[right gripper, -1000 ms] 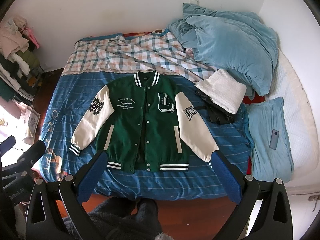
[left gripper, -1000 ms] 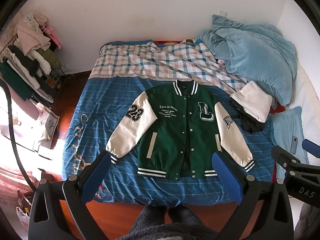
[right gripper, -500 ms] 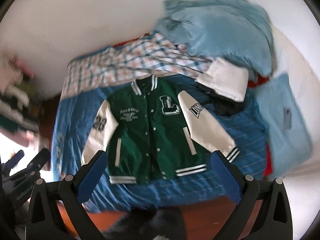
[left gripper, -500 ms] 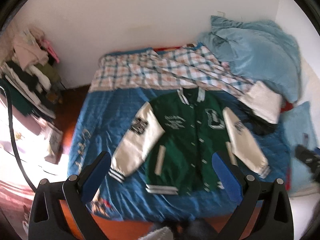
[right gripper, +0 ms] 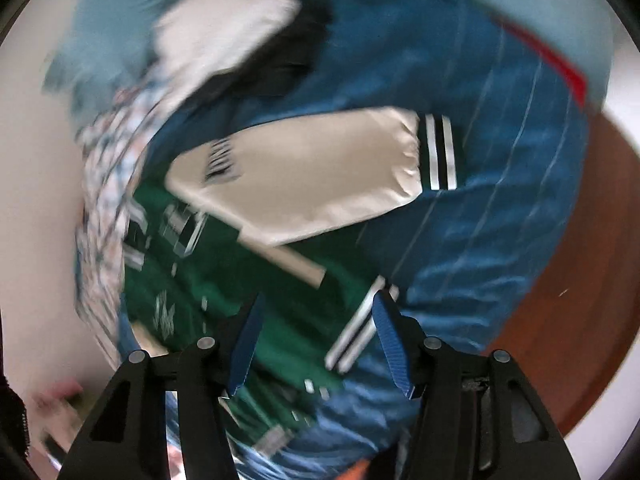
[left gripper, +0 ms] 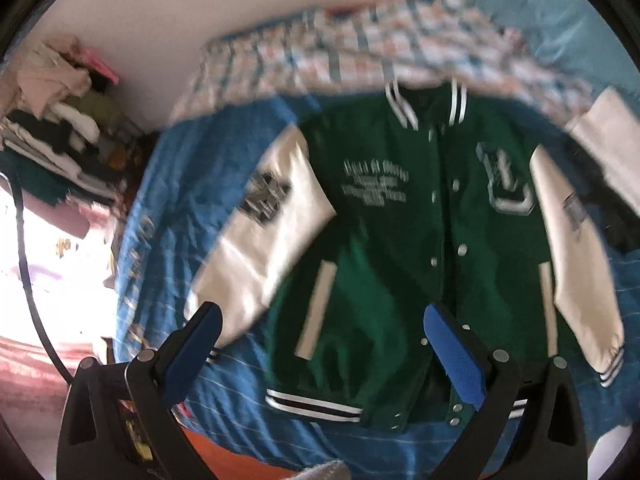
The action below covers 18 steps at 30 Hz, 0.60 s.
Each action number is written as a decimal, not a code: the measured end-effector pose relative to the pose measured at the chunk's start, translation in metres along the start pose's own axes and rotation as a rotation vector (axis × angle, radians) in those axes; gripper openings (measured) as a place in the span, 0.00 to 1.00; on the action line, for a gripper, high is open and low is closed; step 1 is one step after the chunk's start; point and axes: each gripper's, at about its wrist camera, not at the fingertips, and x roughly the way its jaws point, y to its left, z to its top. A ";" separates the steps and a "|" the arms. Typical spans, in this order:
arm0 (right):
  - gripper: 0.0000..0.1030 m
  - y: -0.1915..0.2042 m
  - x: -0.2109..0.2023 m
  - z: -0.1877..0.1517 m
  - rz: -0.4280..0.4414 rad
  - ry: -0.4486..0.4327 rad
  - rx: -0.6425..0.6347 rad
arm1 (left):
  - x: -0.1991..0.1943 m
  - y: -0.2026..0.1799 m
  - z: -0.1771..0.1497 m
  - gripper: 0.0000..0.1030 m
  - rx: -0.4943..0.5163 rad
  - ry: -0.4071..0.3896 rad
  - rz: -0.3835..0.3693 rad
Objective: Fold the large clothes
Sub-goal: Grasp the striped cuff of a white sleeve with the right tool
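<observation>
A green varsity jacket [left gripper: 384,240] with white sleeves lies flat, front up, on the blue striped bed cover [left gripper: 192,184]. My left gripper [left gripper: 324,354] hangs open above the jacket's lower left front, near the striped hem [left gripper: 312,402] and the left sleeve [left gripper: 260,248]. The right wrist view is blurred and rolled. It shows the jacket's right sleeve [right gripper: 312,176] with its striped cuff [right gripper: 440,152]. My right gripper [right gripper: 320,346] is closing over the jacket's hem corner [right gripper: 356,332]. The hem shows between the blue pads, and they do not press on it.
A checked blanket [left gripper: 360,44] and a light blue duvet [left gripper: 560,12] fill the far end of the bed. A white folded towel [right gripper: 216,28] and a dark garment [right gripper: 288,64] lie beside the right sleeve. Clothes [left gripper: 60,120] are piled at the left. Wooden floor [right gripper: 560,280] borders the bed.
Both grippers have dropped sharply toward the jacket, which now fills the views. The right view has rolled sideways and its jaws have narrowed. The left jaws stay wide.
</observation>
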 end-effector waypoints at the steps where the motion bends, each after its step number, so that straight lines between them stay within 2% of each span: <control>1: 0.57 -0.016 0.021 0.009 0.003 0.012 0.048 | 0.019 -0.009 -0.001 1.00 -0.011 0.033 0.002; 4: 0.60 -0.069 0.091 0.036 0.060 0.032 0.206 | 0.074 -0.031 -0.003 1.00 -0.033 0.116 0.019; 8: 0.63 -0.121 0.155 0.065 0.154 -0.038 0.371 | 0.132 -0.051 -0.004 1.00 -0.049 0.184 0.060; 12: 0.66 -0.125 0.183 0.080 0.177 -0.104 0.431 | 0.173 -0.067 0.003 1.00 -0.050 0.201 0.079; 14: 0.56 -0.111 0.185 0.085 0.135 -0.172 0.399 | 0.185 -0.073 0.008 1.00 -0.041 0.183 0.086; 15: 0.28 -0.101 0.183 0.087 0.096 -0.200 0.377 | 0.189 -0.074 0.011 1.00 -0.037 0.173 0.089; 16: 0.19 -0.089 0.180 0.087 0.088 -0.221 0.360 | 0.192 -0.074 0.013 1.00 -0.033 0.163 0.090; 18: 0.17 -0.067 0.168 0.089 0.066 -0.270 0.341 | 0.197 -0.071 0.017 1.00 -0.035 0.148 0.089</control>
